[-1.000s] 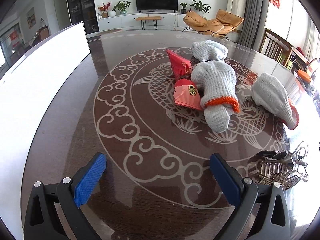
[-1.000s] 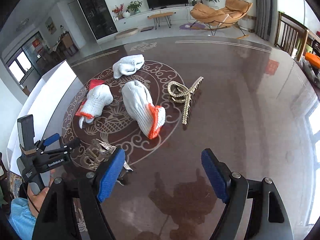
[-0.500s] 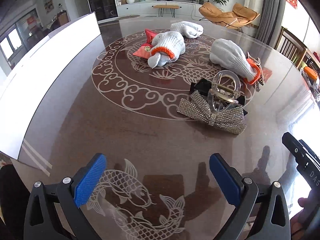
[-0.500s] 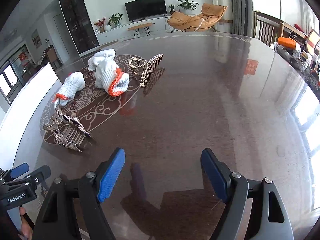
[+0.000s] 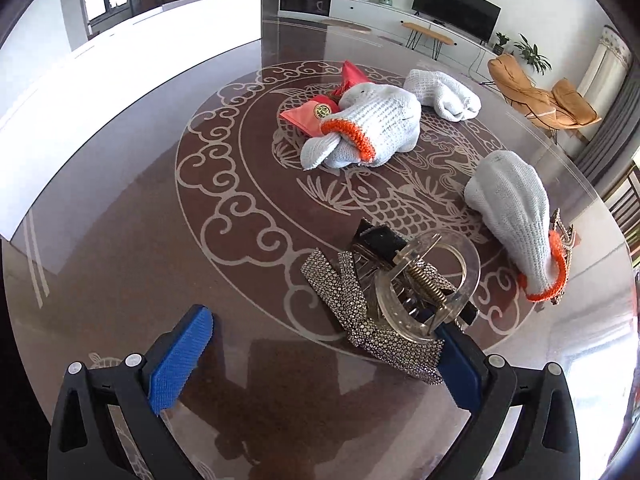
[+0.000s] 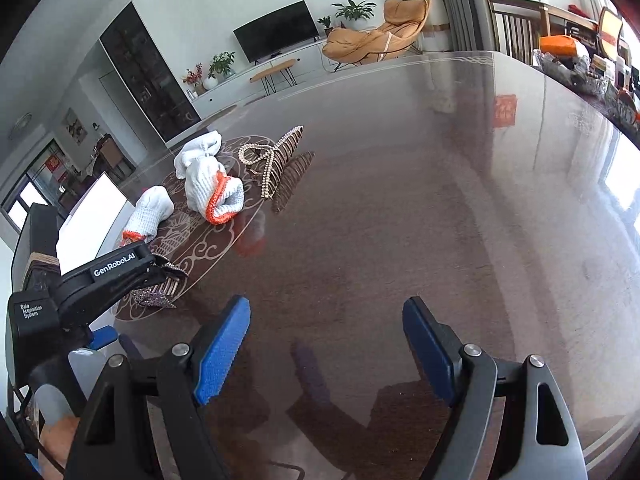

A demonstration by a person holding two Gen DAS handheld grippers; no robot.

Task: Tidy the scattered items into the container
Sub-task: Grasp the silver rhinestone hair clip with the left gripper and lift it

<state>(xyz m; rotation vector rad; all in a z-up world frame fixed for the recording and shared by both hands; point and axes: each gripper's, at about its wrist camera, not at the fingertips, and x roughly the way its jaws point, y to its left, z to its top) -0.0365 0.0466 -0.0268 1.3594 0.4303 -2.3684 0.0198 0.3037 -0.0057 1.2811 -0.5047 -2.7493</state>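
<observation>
My left gripper (image 5: 316, 360) is open, its right fingertip against a rhinestone bow hair clip (image 5: 360, 312) with a clear claw clip (image 5: 428, 284) on it. Beyond lie a white glove with an orange cuff (image 5: 376, 128) over red packets (image 5: 312, 114), a second glove (image 5: 516, 208) and a folded white cloth (image 5: 444, 94). The white container (image 5: 120, 92) stands at the left. My right gripper (image 6: 326, 348) is open and empty over bare table. Its view shows the gloves (image 6: 212, 190), a pearl hair clip (image 6: 272, 160) and the left gripper's body (image 6: 100, 280).
The dark glossy round table (image 6: 400, 220) has a carved fish pattern (image 5: 240, 216). Chairs and a cluttered side table (image 6: 580, 56) stand past its right edge. A TV unit and an orange lounge chair (image 5: 536, 92) are at the back of the room.
My left gripper has moved forward and right up to the rhinestone bow and claw clip. My right gripper has swung right and drawn back from the items.
</observation>
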